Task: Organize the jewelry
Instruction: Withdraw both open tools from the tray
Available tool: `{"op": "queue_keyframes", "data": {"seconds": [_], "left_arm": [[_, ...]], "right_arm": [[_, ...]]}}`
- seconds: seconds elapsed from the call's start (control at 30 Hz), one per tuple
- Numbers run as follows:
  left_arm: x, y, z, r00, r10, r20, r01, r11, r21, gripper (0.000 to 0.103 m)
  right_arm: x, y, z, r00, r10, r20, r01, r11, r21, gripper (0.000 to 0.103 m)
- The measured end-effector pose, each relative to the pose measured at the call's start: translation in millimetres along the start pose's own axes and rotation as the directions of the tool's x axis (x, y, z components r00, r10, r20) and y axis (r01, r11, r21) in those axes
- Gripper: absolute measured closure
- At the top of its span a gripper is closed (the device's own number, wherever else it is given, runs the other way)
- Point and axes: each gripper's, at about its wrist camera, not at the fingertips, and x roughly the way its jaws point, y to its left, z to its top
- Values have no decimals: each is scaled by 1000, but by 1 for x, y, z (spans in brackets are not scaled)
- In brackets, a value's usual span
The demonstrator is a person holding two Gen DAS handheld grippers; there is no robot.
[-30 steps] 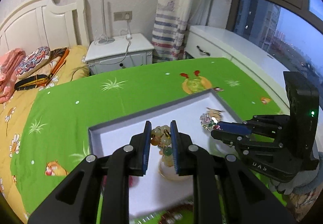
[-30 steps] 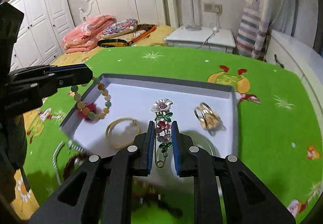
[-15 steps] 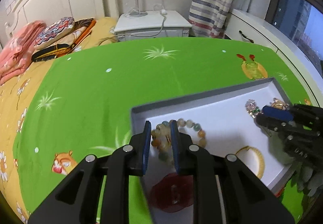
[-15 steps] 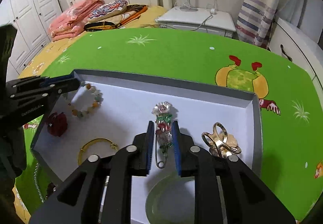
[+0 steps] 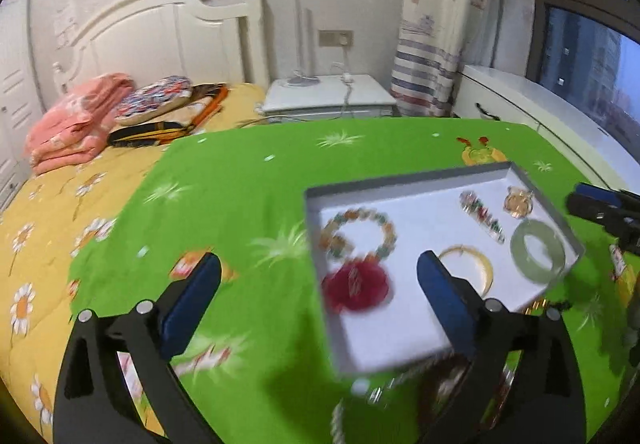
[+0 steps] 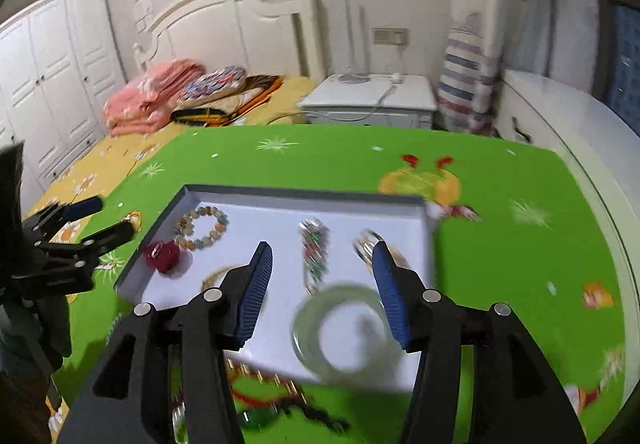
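Loose necklaces [image 6: 276, 388] beside jewelry tray [image 6: 304, 192]

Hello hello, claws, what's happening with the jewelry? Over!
Both claws open and empty: left claw, right claw. Bead bracelet and flower brooch lying in the tray. More jewelry outside the tray's near edge. Nothing blocking.

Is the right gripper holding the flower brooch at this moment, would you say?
No, the right gripper is open and empty, and the flower brooch lies on the floor of the tray beyond its fingers.
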Motion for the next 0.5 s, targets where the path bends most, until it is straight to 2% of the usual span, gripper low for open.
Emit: {"op": "queue_keyframes", "data": {"seconds": [0.13,0.27,0.4,0.5], "left_arm": [[-23,12,-35,999,48,-3,-48,997,-54,7],[-41,20,-65,999,39,0,-39,993,-110,7],[-49,18,-82,998,58,-5,-58,994,-91,7],[-49,17,-86,998,63,-2,-63,995,-78,7]], "right_arm": [[-19,-20,-35,1000,-24,-9,25,998,57,52],[-21,-27,-63,998,-28,-52,32,996,78,52],[-13,-19,-78,994,11,-104,-3,997,76,52],[-9,-4,-83,991,1,-130,0,1000,2,53]]}}
